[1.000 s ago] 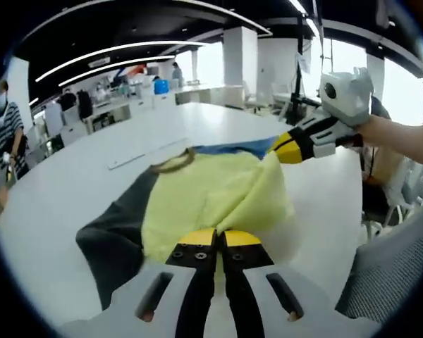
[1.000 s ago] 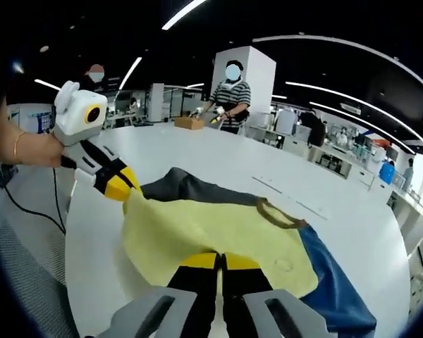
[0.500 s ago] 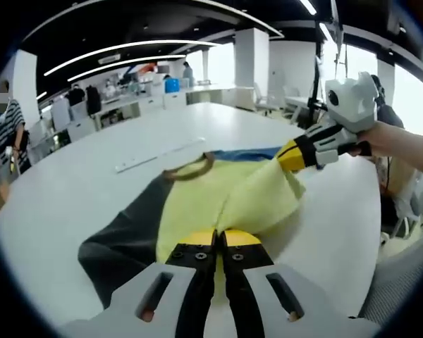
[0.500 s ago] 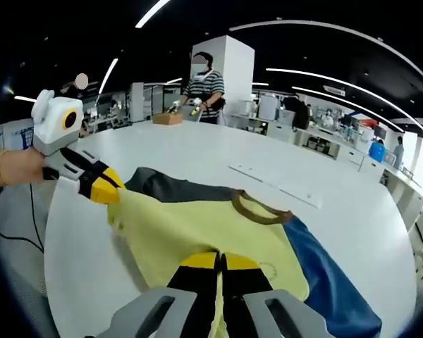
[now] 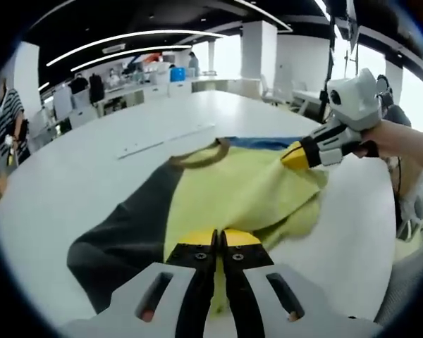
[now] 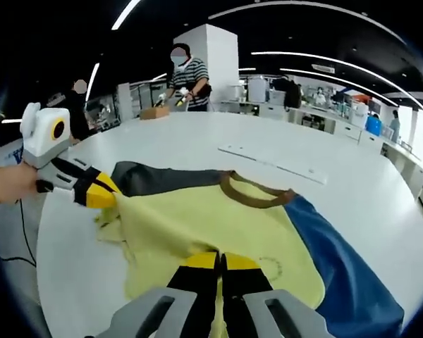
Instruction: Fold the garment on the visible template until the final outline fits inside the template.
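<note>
In the left gripper view, the left gripper (image 5: 216, 239) pinches the shirt (image 5: 233, 193) near the tabletop (image 5: 70, 183) edge; in the right gripper view, the right gripper (image 6: 218, 262) clamps its hem too, so uneven pulling could skew the fold.

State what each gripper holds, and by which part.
Both hold the garment: the left gripper and the right gripper are each shut on its yellow hem edge, at opposite ends.
</note>
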The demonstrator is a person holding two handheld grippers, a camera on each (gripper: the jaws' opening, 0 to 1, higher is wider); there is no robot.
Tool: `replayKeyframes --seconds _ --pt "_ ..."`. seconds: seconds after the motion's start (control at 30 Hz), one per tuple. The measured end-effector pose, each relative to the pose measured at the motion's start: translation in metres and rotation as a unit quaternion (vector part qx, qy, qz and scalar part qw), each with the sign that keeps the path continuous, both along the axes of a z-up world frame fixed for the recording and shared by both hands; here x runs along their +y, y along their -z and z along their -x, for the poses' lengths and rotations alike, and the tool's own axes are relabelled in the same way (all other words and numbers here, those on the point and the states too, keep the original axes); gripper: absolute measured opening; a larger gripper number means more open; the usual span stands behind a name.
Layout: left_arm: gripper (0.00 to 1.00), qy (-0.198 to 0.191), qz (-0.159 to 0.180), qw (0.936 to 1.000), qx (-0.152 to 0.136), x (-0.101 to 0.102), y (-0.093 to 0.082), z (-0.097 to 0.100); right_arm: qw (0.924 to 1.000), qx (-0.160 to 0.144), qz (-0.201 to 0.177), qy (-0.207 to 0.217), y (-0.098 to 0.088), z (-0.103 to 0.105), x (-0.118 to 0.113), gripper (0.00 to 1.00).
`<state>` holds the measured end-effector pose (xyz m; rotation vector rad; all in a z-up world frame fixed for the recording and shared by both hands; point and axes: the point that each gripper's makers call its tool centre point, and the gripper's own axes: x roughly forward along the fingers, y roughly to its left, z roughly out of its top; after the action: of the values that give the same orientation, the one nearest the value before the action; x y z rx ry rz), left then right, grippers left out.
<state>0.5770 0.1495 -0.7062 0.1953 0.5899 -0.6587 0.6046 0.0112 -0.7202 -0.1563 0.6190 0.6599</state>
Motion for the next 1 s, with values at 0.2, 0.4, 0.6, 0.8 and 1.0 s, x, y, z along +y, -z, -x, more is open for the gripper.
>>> replayKeyframes --seconds 0.2,0.4,0.6,0.8,1.0 --pt "0.00 -0.002 -0.006 0.9999 0.009 0.001 0.012 -0.006 0.9998 0.017 0.006 0.002 0.013 -0.004 0.000 0.00" --pt "0.00 0.000 -0.012 0.9998 0.017 0.001 0.020 -0.010 0.9992 0.039 0.012 0.003 0.026 -0.005 -0.001 0.00" --pt "0.00 0.007 -0.028 0.9993 0.021 0.003 0.030 -0.010 0.9987 0.048 0.012 0.006 0.031 -0.004 -0.001 0.00" --pt "0.04 0.003 -0.040 0.9990 0.021 0.009 0.029 -0.009 0.9983 0.054 0.001 0.023 0.031 -0.005 -0.002 0.00" --pt "0.13 0.005 -0.029 0.9995 0.008 0.020 0.014 -0.001 0.9989 0.033 -0.017 0.030 0.007 -0.005 -0.005 0.08"
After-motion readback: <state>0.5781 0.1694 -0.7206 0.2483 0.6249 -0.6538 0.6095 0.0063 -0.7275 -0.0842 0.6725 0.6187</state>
